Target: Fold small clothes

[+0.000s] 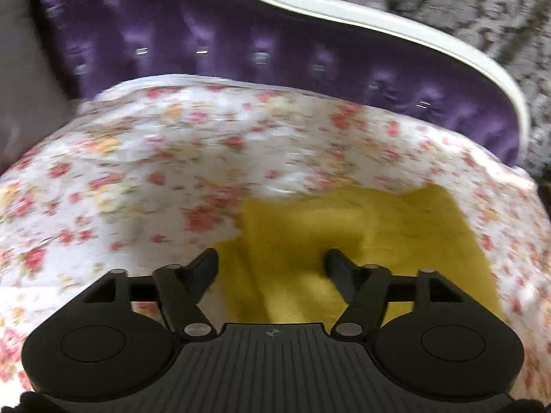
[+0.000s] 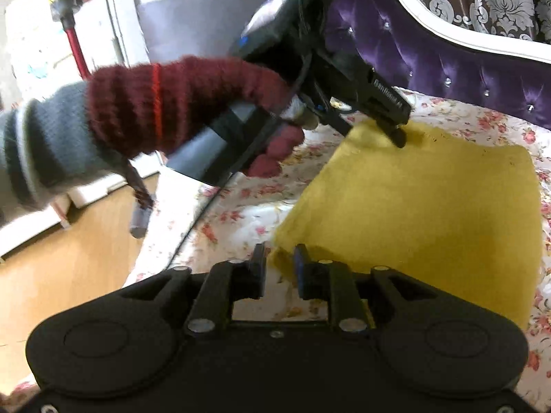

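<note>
A yellow fuzzy cloth (image 2: 430, 213) lies flat on the floral bedsheet (image 2: 241, 220), folded into a rough rectangle. My left gripper (image 1: 272, 263) hangs open over the cloth (image 1: 361, 234), jaws wide, nothing between the fingers. From the right wrist view that left gripper (image 2: 396, 134) is held by a hand in a maroon knitted glove (image 2: 165, 103), with its tips at the cloth's far left corner. My right gripper (image 2: 279, 263) stands open with a narrow gap, at the cloth's near left corner. No fabric is pinched between its pads.
A purple tufted headboard (image 2: 430, 44) with a white frame (image 2: 458, 31) rises behind the bed. The bed's left edge drops to a wooden floor (image 2: 79, 258). A grey cushion (image 2: 193, 24) and white furniture (image 2: 34, 51) stand at the left.
</note>
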